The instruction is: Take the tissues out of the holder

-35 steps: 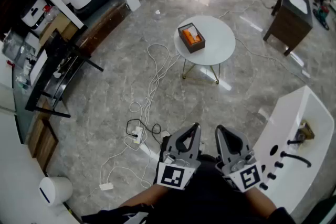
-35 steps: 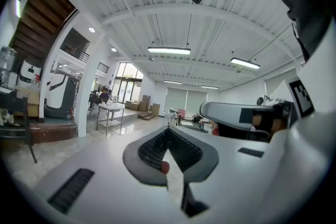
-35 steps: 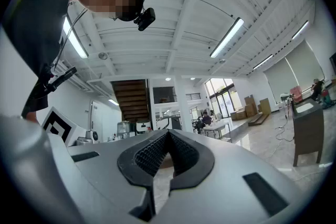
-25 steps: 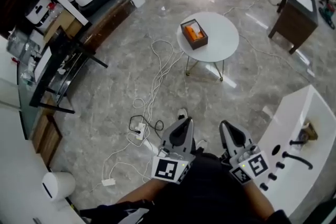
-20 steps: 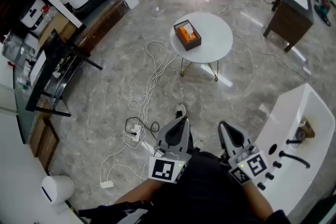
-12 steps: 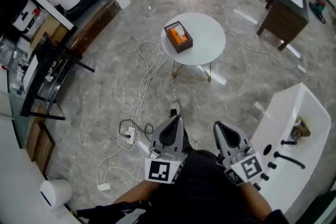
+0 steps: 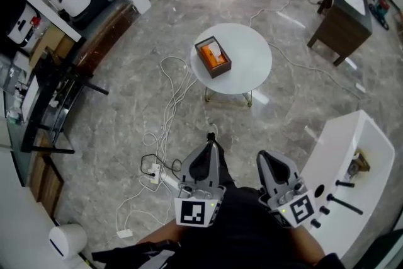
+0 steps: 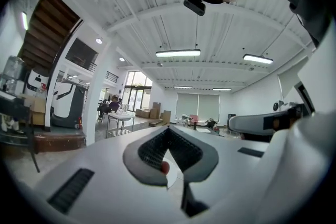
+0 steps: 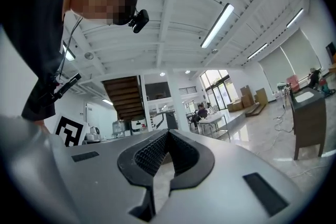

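Table (image 7: 252, 66): one, round, white.
Holder (image 7: 222, 67): one dark box on table; orange tissues (image 7: 211, 53) inside.
Left gripper (image 7: 210, 145), right gripper (image 7: 262, 157): ribbed jaws pressed together, empty.

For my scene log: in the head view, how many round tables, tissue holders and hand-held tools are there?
Round white table: 1
Tissue holder: 1
Tools: 2 (left tool, right tool)
Total: 4
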`<state>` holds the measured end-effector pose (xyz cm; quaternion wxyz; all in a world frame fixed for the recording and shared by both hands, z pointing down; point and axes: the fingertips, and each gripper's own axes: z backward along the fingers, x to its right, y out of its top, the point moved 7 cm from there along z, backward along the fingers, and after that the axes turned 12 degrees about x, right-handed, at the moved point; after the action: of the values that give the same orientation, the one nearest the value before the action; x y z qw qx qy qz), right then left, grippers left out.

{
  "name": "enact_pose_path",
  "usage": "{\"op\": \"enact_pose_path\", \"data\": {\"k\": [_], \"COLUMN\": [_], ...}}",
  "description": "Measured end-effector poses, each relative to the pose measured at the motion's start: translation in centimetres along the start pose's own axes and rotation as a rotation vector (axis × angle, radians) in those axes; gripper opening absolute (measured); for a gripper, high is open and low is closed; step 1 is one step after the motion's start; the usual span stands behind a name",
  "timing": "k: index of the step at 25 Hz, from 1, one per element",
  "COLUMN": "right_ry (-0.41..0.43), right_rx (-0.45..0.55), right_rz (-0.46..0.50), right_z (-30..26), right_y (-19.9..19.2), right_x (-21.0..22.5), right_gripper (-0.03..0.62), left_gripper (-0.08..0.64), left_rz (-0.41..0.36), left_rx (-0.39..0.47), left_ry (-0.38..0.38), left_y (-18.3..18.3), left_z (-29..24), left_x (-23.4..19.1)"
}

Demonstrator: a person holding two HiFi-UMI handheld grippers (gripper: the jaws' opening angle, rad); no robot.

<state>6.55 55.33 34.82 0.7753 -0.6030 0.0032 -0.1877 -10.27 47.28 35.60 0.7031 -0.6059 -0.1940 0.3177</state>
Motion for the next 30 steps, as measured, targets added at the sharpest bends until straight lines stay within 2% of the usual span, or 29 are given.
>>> {"op": "enact_pose_path", "data": {"k": [8, 13, 17, 20, 23, 27, 30], "right_ry": [-0.027, 0.066, 0.100, 0.128, 0.142, 0.181, 0.163], "right_rx": [-0.030, -0.086, -0.146, -0.180, -0.181, -0.206, -0.223], "right_rz": [0.051, 0.010, -0.019, -0.062, -0.048, -0.042, -0.013], "right_z": [-10.5, -19.1, -25.0, -29.2, -32.7, -36.4, -37.7], "right_y": [-1.1, -3.4, -5.2, -6.2, -6.9, -8.3, -8.5], "right_x": [5.1, 7.2, 8.6, 9.5, 10.3, 10.7, 11.4], "right_gripper": [0.006, 0.006, 0.006, 0.006, 0.006, 0.006, 0.006], "left_gripper": [-0.001, 0.000, -0.002, -0.002, -0.001, -0.002, -0.001], "left_rz": [0.030, 0.063, 0.091, 0.053, 0.043, 0.044, 0.069], "left_rx": [0.021, 0.011, 0.033, 0.069, 0.050, 0.017, 0.008], "left_ry": [-0.019, 0.035, 0.097, 0.093, 0.082, 0.113, 0.146], "left_y": [0.7, 0.3, 0.4, 0.6, -0.2, -1.0, -1.1], "left_z": [-9.1, -13.7, -17.1, -19.2, -21.2, -22.8, -23.7], "left_x": [-7.0, -13.2, -18.2, -21.2, -23.6, -26.2, -27.1]}}
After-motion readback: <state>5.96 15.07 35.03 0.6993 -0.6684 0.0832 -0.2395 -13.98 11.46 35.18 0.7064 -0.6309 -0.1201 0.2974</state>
